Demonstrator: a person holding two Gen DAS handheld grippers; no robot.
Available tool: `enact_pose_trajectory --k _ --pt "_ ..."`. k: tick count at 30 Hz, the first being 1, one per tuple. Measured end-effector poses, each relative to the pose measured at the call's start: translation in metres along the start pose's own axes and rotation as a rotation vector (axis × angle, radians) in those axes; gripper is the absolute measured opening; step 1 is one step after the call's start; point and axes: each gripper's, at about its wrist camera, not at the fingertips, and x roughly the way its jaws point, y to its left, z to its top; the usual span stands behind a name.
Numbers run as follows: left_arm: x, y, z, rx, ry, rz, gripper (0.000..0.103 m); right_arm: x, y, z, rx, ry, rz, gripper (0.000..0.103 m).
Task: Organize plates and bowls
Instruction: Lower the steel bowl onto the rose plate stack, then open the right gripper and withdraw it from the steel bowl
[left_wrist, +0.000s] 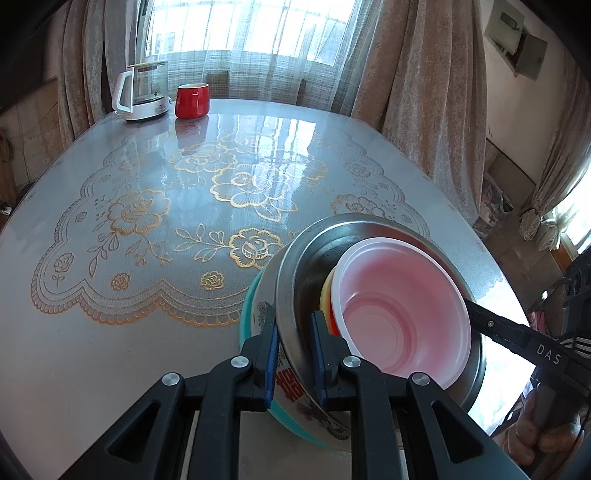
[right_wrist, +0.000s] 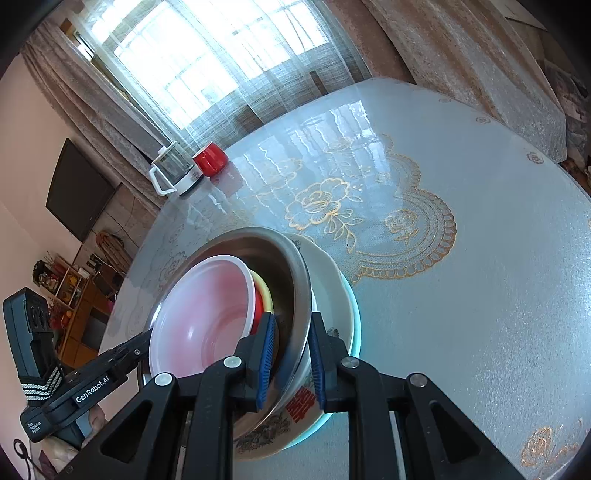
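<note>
**At the table's near edge: both grippers clamp the steel bowl's rim**

Nearest you, your left gripper (left_wrist: 294, 354) and right gripper (right_wrist: 291, 360) each pinch the steel bowl (left_wrist: 295, 280) rim on opposite sides. It nests in an enamel basin (right_wrist: 332, 288) and holds the light pink bowl (left_wrist: 399, 295). Polished steel slips; lift evenly. Farther off stand a red mug (left_wrist: 192, 100) and kettle (left_wrist: 142, 90).

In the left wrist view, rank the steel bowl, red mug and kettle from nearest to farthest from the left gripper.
1. Steel bowl: its rim is clamped in the left gripper.
2. Red mug: far across the table.
3. Kettle: beside the mug, to its left; roughly level, too close to call.
</note>
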Motion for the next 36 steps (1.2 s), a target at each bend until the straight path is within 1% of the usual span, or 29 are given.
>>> enact_pose_trajectory --k 4,9,14,23,28,36 --pt "-0.001 -0.001 -0.001 -0.002 0.005 0.006 0.017 0.000 0.003 0.000 -0.023 -0.013 -0.014 0.019" --pt "-0.001 -0.004 -0.002 0.001 0.013 0.022 0.017 -0.001 0.001 0.004 -0.013 -0.015 -0.006 0.019" --pt "0.000 -0.001 0.000 -0.029 0.027 0.012 0.017 0.002 -0.008 0.004 0.048 0.009 0.036 0.019" --pt "-0.001 -0.001 -0.002 -0.032 0.021 0.020 0.017 0.000 -0.013 -0.001 0.067 0.012 0.035 0.019" --pt "-0.005 -0.001 -0.005 -0.047 0.024 0.009 0.017 -0.003 -0.013 -0.001 0.063 0.008 0.034 0.019" --pt "-0.010 -0.005 -0.010 -0.026 -0.009 0.026 0.019 -0.009 -0.013 -0.003 0.057 -0.004 0.040 0.021"
